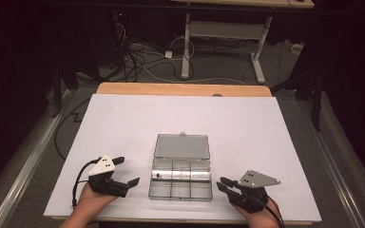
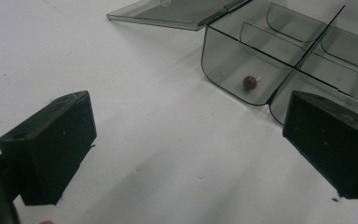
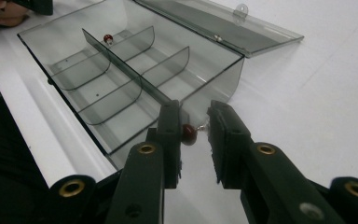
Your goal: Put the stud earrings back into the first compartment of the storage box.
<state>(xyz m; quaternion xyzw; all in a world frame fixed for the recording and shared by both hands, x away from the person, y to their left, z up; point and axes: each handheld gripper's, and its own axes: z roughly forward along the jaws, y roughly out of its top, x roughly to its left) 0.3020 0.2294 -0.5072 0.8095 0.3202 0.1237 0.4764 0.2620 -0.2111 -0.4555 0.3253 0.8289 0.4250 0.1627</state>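
Right gripper view: the right gripper pinches a dark red bead with a small metal pin between narrow jaws, just beside the compartment box near the desk's front edge. The pin's axis runs across, jaw to jaw. Best carry it level over a compartment before letting go. The left gripper stands wide, holding nothing.

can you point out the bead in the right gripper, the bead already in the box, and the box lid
bead in the right gripper [image 3: 188,133]: right gripper view, on its dark red round body between the jaws.
bead in the box [image 2: 250,82]: left gripper view, on its brown round body.
box lid [image 1: 182,146]: high view, middle of the opened clear panel.
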